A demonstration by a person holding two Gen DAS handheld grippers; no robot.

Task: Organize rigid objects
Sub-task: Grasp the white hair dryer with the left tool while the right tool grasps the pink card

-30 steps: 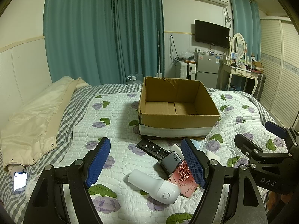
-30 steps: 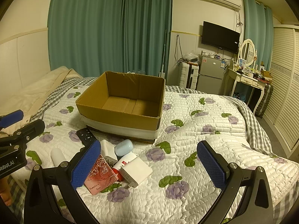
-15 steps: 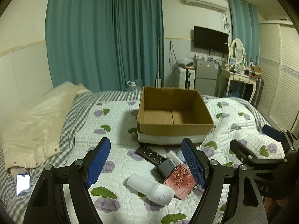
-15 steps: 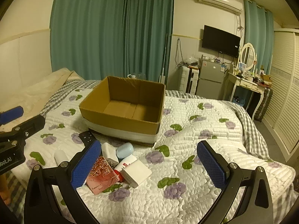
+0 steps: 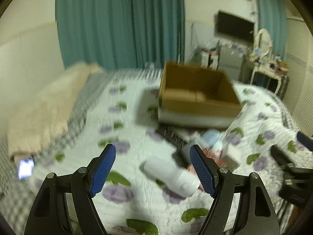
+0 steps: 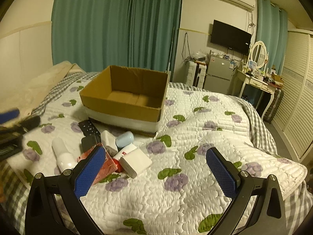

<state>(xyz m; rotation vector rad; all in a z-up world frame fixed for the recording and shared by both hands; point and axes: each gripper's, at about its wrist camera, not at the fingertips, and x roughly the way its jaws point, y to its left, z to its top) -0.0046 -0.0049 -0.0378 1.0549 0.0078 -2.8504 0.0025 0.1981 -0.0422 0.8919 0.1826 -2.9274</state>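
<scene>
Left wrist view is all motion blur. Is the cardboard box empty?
Observer: Yes. The right wrist view is sharp: the cardboard box shows a bare floor.
Operator: What's piled in front of it?
Observer: A remote, a pale blue case, a white block and a white bottle on its side, among others.
Operator: Right gripper holding anything?
Observer: No. The right gripper is open with nothing in it, over the quilt.

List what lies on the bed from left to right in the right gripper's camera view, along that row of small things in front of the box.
White bottle → black remote → light blue case → white box.
</scene>
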